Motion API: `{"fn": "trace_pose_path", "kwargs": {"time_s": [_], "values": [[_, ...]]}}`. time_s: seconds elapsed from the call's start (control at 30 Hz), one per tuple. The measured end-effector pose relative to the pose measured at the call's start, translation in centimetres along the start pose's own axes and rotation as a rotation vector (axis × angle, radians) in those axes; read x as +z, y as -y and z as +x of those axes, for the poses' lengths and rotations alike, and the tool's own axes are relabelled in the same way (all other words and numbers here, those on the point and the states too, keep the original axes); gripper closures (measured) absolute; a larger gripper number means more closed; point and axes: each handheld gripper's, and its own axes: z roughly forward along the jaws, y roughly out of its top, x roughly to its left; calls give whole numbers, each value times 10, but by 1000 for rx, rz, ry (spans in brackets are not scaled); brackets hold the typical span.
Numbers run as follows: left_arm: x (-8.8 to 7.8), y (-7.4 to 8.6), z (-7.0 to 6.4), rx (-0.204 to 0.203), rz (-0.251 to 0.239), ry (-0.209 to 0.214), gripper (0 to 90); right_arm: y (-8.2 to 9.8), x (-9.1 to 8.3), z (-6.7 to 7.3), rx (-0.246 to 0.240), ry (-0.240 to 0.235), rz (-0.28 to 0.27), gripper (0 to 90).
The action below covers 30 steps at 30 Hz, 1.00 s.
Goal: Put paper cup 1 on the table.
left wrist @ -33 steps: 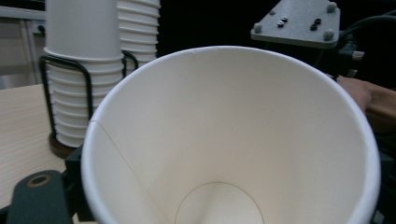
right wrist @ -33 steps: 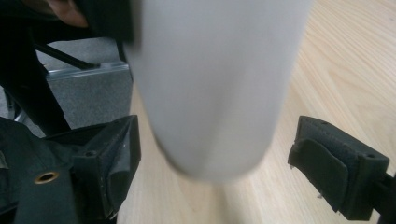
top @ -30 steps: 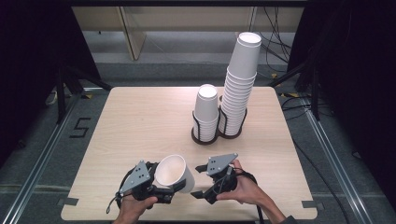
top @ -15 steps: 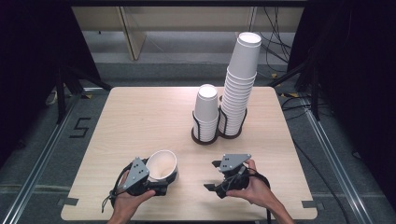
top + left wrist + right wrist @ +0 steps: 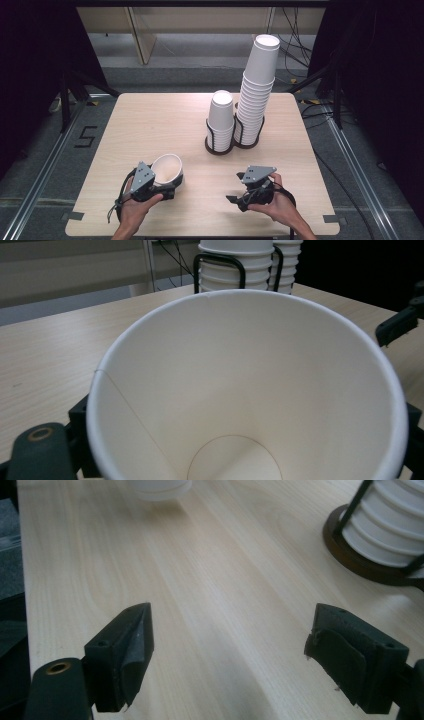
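One empty paper cup sits gripped in the left tool.

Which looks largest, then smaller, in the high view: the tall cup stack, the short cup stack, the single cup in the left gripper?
1. tall cup stack
2. short cup stack
3. single cup, held tilted in the left gripper; it lies nearer the camera, yet looks smallest.

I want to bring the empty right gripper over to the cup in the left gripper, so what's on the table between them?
Nothing: in the high view, bare table separates the right gripper from the paper cup held by the left gripper.
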Motion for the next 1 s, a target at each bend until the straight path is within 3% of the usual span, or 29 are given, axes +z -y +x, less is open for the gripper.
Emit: {"fn": "trace_pose_path", "kwargs": {"time_s": [0.27,0.43,0.6,0.67,0.73,0.9,1.0], "values": [[16,-7,22,1,8,-44,127,6,-5,-6,49,43,-13,191],[28,-10,41,-11,17,-73,126,7,-7,-7,32,50,-7,192],[42,-9,60,3,54,-135,125,9,-8,-7,47,53,-7,192],[47,-8,68,7,66,-164,124,9,-8,-8,24,61,-11,192],[50,-7,75,-9,70,-184,123,10,-8,-6,46,48,5,192],[58,-3,90,-76,55,-206,121,12,-9,-7,33,47,-1,192],[65,-3,95,-77,55,-223,120,12,-9,-7,21,49,-5,192]]}}
